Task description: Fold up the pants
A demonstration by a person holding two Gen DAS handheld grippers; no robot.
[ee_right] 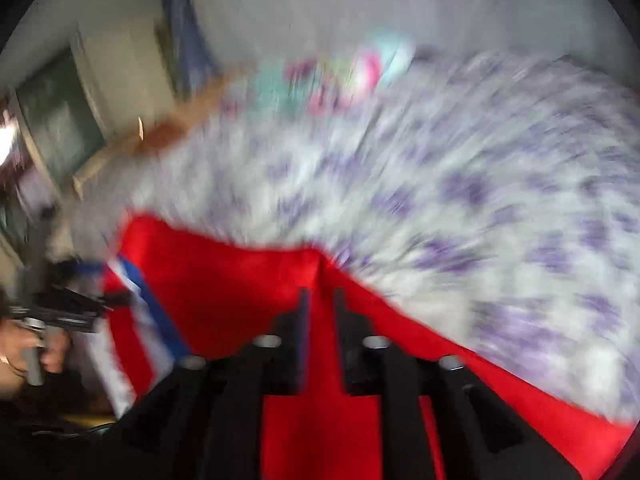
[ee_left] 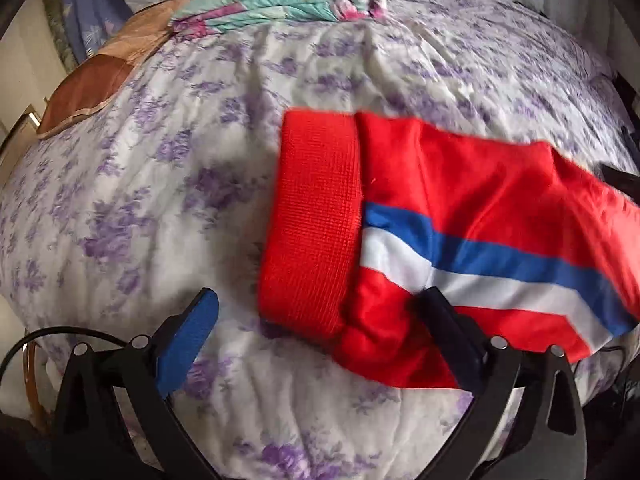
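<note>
From my left wrist the view is bright and mostly sharp, soft daylight on the bedspread (ee_left: 160, 200), slight smear on the red pants (ee_left: 460, 200). My right wrist view is streaked with heavy motion blur, glare at the far left edge. Both bend at dark rounded corners.

Floral bed (ee_left: 180, 200); red pants (ee_left: 440, 200), folded quilt (ee_left: 288, 4) on it
</note>
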